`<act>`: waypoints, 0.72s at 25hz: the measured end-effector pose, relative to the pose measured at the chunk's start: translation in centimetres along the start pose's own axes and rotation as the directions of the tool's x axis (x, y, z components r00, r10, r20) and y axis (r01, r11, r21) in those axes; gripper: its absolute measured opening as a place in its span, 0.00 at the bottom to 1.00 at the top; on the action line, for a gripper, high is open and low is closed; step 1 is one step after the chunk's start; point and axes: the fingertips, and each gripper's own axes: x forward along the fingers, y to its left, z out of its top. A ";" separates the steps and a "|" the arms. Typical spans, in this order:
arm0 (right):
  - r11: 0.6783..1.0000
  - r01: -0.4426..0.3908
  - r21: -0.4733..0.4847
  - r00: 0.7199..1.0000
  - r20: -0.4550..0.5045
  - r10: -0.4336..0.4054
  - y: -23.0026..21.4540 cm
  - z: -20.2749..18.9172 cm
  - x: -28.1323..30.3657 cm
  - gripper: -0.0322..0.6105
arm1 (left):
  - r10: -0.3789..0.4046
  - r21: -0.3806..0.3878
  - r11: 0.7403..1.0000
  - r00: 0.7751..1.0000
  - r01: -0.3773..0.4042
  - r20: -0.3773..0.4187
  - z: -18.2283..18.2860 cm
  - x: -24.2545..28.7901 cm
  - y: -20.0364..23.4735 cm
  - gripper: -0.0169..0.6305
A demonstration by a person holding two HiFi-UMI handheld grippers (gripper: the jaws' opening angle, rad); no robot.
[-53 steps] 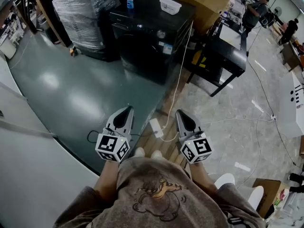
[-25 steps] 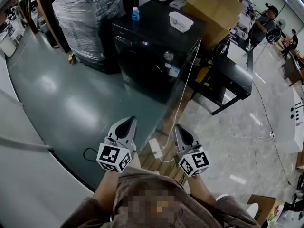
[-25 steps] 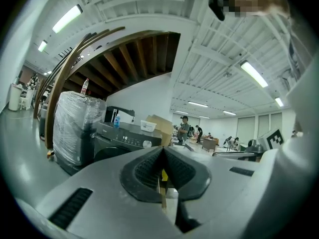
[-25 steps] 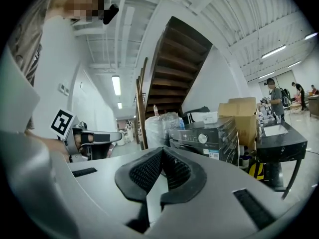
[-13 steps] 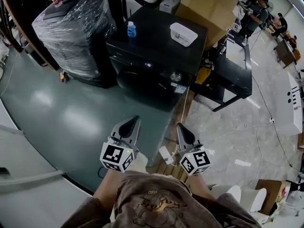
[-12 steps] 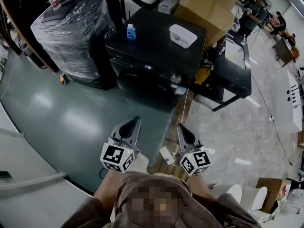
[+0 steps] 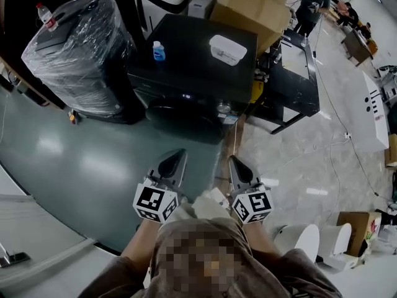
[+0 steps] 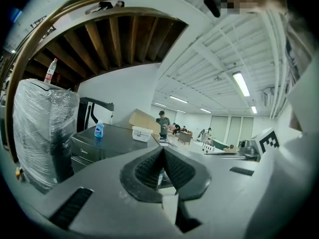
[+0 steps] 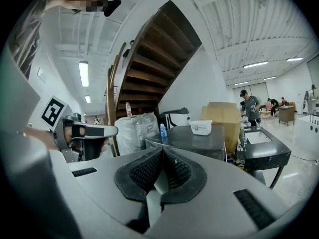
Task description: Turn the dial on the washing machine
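Glossy green floor (image 7: 74,160) gives way to pale stone paving where the person stands, holding both tools out in front. The left gripper (image 7: 173,162) and the right gripper (image 7: 236,165) each have their jaws pressed together, with nothing between them. Well ahead of the tips sits the black washing machine (image 7: 192,42). Its silver dial (image 7: 223,108) is on the front panel toward the right, far from either tool. A small blue bottle (image 7: 159,51) and a white tub (image 7: 227,49) stand on the machine's top. A plastic-wrapped bundle (image 7: 80,54) stands just left of it, and a cardboard box (image 7: 257,5) sits behind.
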 end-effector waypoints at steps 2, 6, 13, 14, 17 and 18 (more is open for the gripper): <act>1.000 0.021 -0.001 1.000 0.001 -0.021 -0.4 0.2 0.4 0.05 | -0.015 -0.005 1.000 1.000 0.015 -0.007 0.0 0.6 0.1 0.03; 0.999 0.042 -0.005 0.999 0.015 -0.042 -1.2 0.8 1.2 0.05 | -0.024 0.001 1.000 1.000 0.024 -0.010 0.4 1.8 0.5 0.03; 0.998 0.058 0.012 0.998 0.018 -0.058 -2.9 1.3 3.0 0.05 | -0.038 0.015 0.999 0.999 0.038 -0.005 1.7 3.4 0.9 0.03; 0.998 0.058 0.012 0.998 0.015 -0.058 -3.1 1.3 3.4 0.05 | -0.037 0.015 0.999 0.999 0.038 -0.007 1.6 3.6 1.1 0.03; 0.998 0.055 0.010 0.998 0.001 -0.055 -3.6 0.8 4.6 0.11 | -0.040 0.014 0.999 0.999 0.040 -0.011 1.6 4.1 1.4 0.03; 0.998 0.057 0.011 0.998 -0.004 -0.057 -3.9 0.6 5.1 0.16 | -0.041 0.014 0.999 0.999 0.041 -0.013 1.5 4.4 1.5 0.03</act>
